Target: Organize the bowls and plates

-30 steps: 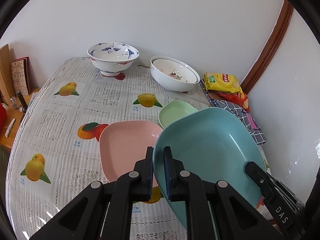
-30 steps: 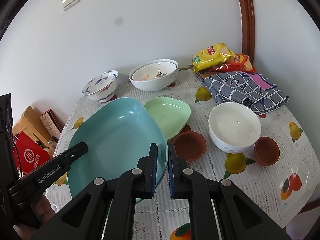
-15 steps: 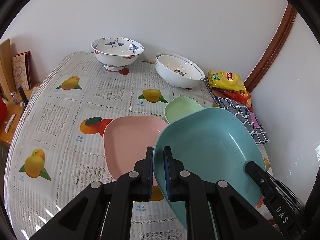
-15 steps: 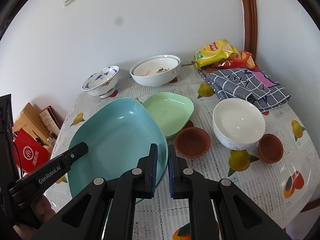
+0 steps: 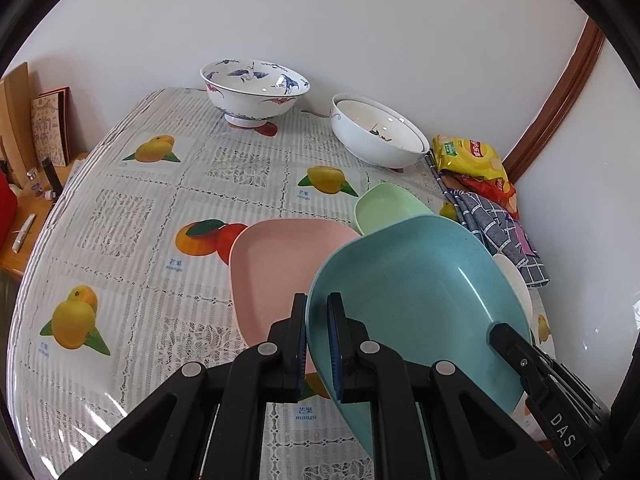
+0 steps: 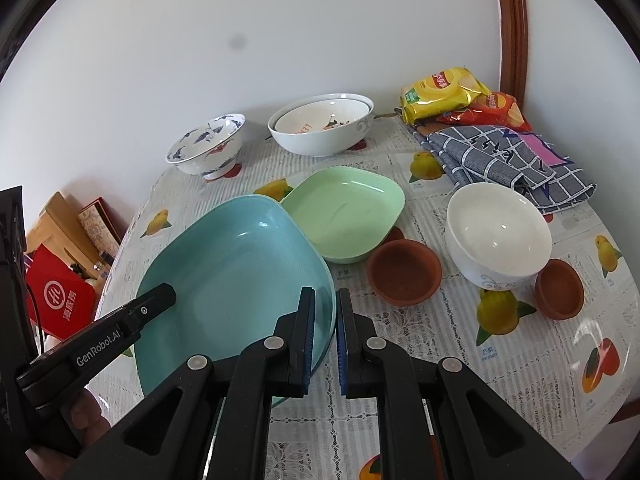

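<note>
A table point(image 5: 132, 216) covered with a fruit-printed plastic cloth is set into a corner of white walls, with a brown wooden trim point(image 5: 560, 92) running up the right side.

The teal plate point(image 5: 420, 300) is held above the cloth by both grippers. The left gripper point(image 5: 317, 344) is clamped on the plate's left rim, with the rim seen between its two blue-padded fingers. The right gripper point(image 6: 324, 340) is clamped on the opposite rim, the edge passing between its fingers. In the left wrist view the plate is tilted and overlaps the pink plate point(image 5: 280, 272), which lies flat on the cloth below it; whether the two are touching cannot be told.

The green plate point(image 6: 344, 212) rests on the cloth just beyond the teal plate. Two brown clay saucers are noted: one point(image 6: 404, 276) just beside the green plate, the other point(image 6: 558, 288) to the right of the white bowl point(image 6: 498, 236), which stands between them.

At the back of the table, near the wall, a blue-patterned bowl point(image 5: 254, 88) on a foot is recorded, and beside it a large white bowl point(image 5: 378, 136) with a smaller bowl nested inside. In the far right corner, a yellow snack bag point(image 6: 444, 90) and a red one point(image 6: 494, 108) are seen, lying partly on a folded checked cloth point(image 6: 504, 160).
</note>
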Motion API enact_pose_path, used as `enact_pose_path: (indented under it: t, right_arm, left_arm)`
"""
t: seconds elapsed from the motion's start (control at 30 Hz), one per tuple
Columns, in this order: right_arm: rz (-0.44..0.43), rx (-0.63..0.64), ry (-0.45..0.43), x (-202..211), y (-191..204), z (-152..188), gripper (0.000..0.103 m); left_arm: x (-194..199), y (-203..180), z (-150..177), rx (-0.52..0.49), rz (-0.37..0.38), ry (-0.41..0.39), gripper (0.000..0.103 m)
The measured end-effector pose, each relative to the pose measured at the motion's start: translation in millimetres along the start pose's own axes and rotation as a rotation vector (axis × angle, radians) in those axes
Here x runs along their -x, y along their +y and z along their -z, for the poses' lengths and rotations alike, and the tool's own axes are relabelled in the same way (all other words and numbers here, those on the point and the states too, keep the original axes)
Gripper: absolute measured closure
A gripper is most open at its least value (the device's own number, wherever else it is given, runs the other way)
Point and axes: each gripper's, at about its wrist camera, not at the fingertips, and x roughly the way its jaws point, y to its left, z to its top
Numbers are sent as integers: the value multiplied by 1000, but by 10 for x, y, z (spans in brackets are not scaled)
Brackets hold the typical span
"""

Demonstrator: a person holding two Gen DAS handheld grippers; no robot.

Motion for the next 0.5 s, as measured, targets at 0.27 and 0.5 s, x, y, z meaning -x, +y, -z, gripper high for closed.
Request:
enact_pose_path:
  t: [0.27,0.5]
  right_arm:
    - [-3,10,27,-128,76,50,93]
    - [-7,20,53,-253,135,83,93]
  left_arm:
    - [-98,130,33,17,-10,23,93]
    - [-183,234,49,26,-24,41,93]
